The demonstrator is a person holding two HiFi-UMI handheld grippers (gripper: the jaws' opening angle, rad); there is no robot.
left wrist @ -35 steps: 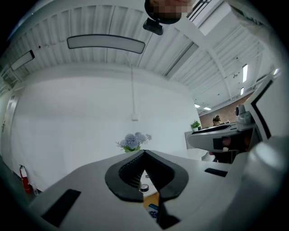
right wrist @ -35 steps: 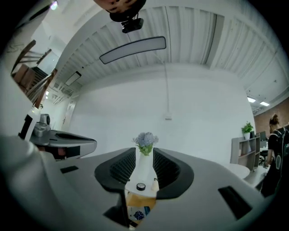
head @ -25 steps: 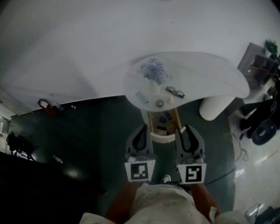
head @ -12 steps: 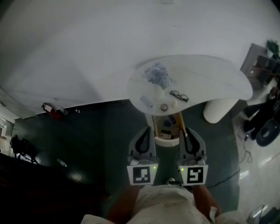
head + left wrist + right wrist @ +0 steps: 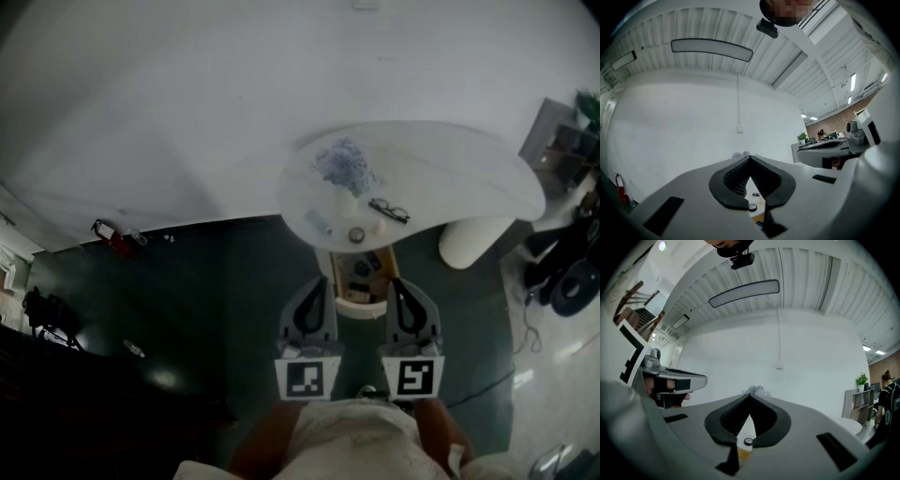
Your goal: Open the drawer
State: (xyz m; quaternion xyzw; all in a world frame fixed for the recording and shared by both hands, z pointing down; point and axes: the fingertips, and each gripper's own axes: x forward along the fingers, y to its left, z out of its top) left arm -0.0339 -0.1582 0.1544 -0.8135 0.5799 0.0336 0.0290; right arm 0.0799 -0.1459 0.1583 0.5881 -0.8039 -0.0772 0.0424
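Note:
The drawer (image 5: 360, 302) stands pulled out from under the white table (image 5: 450, 159), its wooden inside showing small items. Both grippers hover just in front of it, pointing at it. My left gripper (image 5: 314, 283) is off its left corner, tips together, nothing held. My right gripper (image 5: 401, 283) is off its right corner; its jaws have just been closing and now meet with nothing between them. In the left gripper view the pads of the left gripper (image 5: 749, 158) touch at the tip. In the right gripper view the right gripper (image 5: 749, 397) is likewise shut, with the drawer (image 5: 744, 452) beyond.
On the table stand a vase of pale flowers (image 5: 343, 167), a pair of glasses (image 5: 388, 210) and a small round object (image 5: 356, 234). A white pedestal (image 5: 469, 239) is right of the drawer. A fire extinguisher (image 5: 112, 232) sits by the far wall. The floor is dark green.
The right gripper's jaws have gone from spread beside the drawer's right edge to shut, and it has drawn slightly back. The left gripper has stayed put. The drawer remains open.

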